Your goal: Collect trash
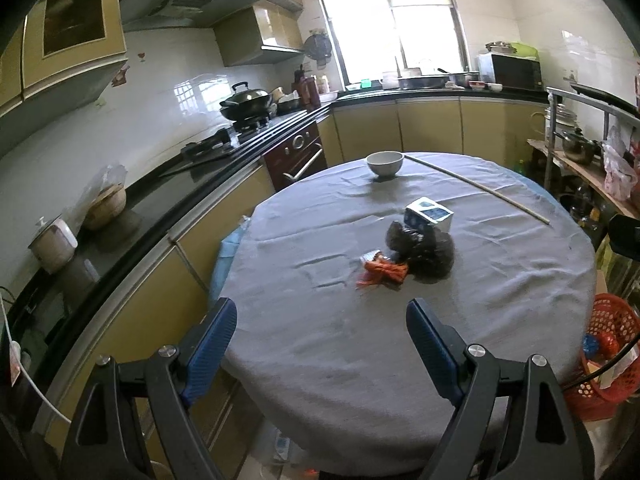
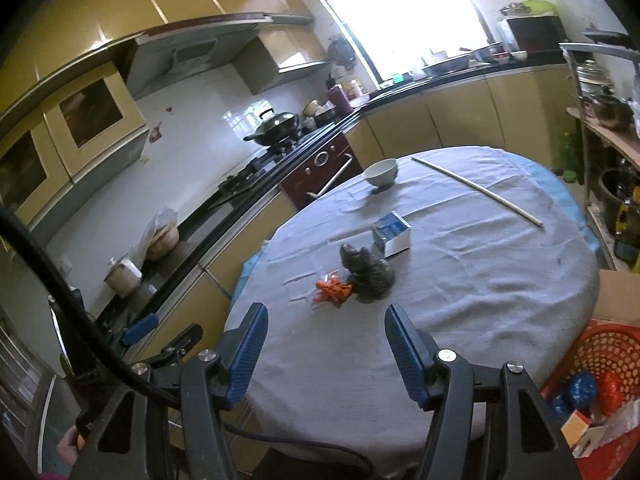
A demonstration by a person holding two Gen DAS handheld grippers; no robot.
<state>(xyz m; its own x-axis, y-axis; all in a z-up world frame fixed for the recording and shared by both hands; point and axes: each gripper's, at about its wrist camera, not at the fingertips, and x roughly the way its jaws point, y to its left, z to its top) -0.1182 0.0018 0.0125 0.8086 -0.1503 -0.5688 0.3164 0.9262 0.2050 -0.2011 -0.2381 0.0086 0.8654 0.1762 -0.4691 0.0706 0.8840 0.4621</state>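
Ahead of both grippers | trash pile (image 1: 416,248) mid-table, well apart | left gripper (image 1: 322,312), right gripper (image 2: 326,318) jaws spread, empty

I am in a home kitchen: at the left of my view a lidded wok (image 1: 245,102) sits on a gas stove (image 1: 228,136) beneath a range hood (image 1: 188,2), yellow cabinets (image 1: 428,128) line the walls, and a microwave (image 1: 510,70) stands at the upper right by the window (image 1: 390,20).

We view the round table (image 1: 320,340) from both wrist cameras, held above its near edge, facing the window (image 1: 384,20); both share the tabletop.
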